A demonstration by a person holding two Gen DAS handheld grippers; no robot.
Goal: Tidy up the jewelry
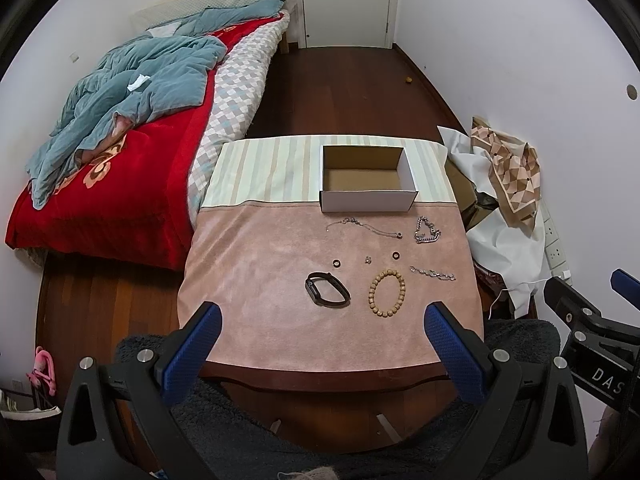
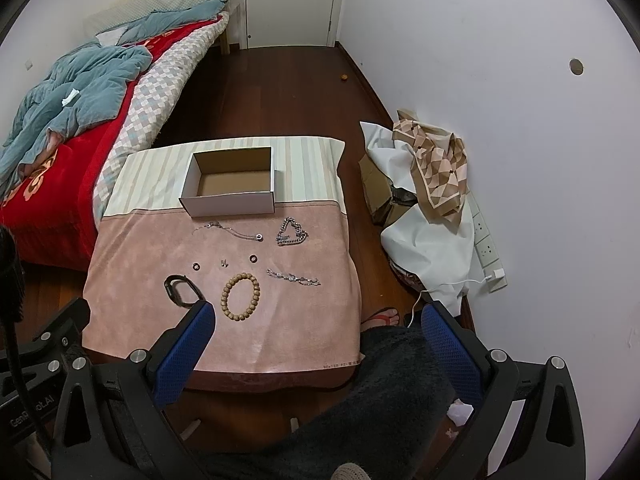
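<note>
An open, empty cardboard box stands at the far side of a cloth-covered table. In front of it lie a thin chain, a heaped silver chain, two dark rings, a small earring, a black wristband, a wooden bead bracelet and a silver link bracelet. My left gripper is open and empty over the near table edge. My right gripper is open and empty, near the table's right front corner.
A bed with a red blanket and blue duvet stands left of the table. A pile of cloth and bags lies on the floor to the right, by a wall power strip. A closed door is at the back.
</note>
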